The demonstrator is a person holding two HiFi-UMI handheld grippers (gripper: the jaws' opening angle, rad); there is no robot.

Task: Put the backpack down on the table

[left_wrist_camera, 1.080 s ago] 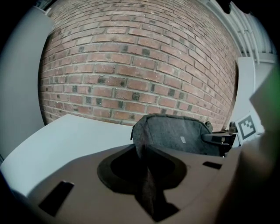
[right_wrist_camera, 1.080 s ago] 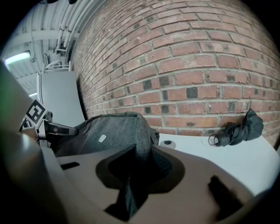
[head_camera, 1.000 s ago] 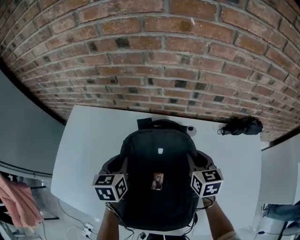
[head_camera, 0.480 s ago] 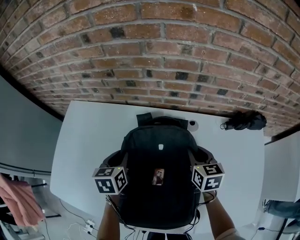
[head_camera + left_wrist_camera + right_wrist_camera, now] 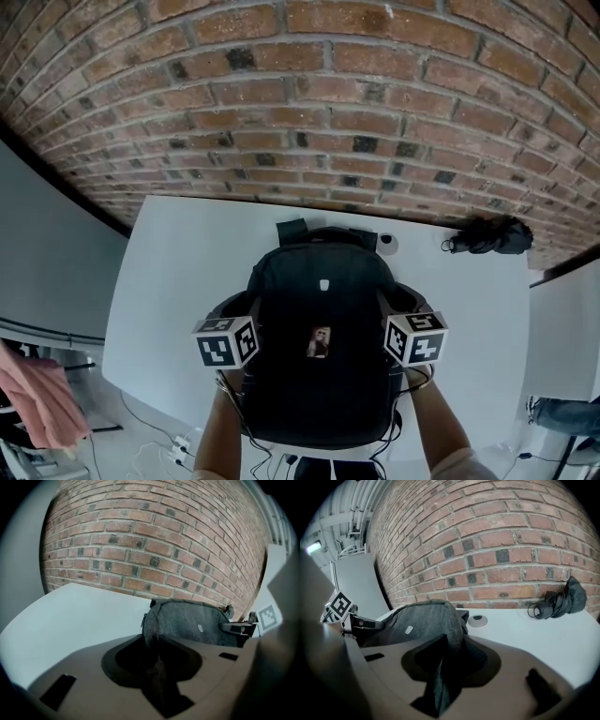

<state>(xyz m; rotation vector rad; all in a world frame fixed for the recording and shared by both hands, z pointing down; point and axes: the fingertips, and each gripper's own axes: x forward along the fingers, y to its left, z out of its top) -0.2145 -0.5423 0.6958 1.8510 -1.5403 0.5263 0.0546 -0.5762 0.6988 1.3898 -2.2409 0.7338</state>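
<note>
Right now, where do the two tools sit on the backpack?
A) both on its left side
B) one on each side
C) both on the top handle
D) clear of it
B: the head view shows the left tool and right tool flanking the backpack. Each has the bag's fabric between jaws that have just been opening.

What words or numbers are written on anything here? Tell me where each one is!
No words or numbers can be read anywhere here.
The small pale badge on the backpack: too small to read.
The little picture tag lower on it: blurred, no letters show.
The left marker cube and right marker cube: black-and-white squares, not letters.
</note>
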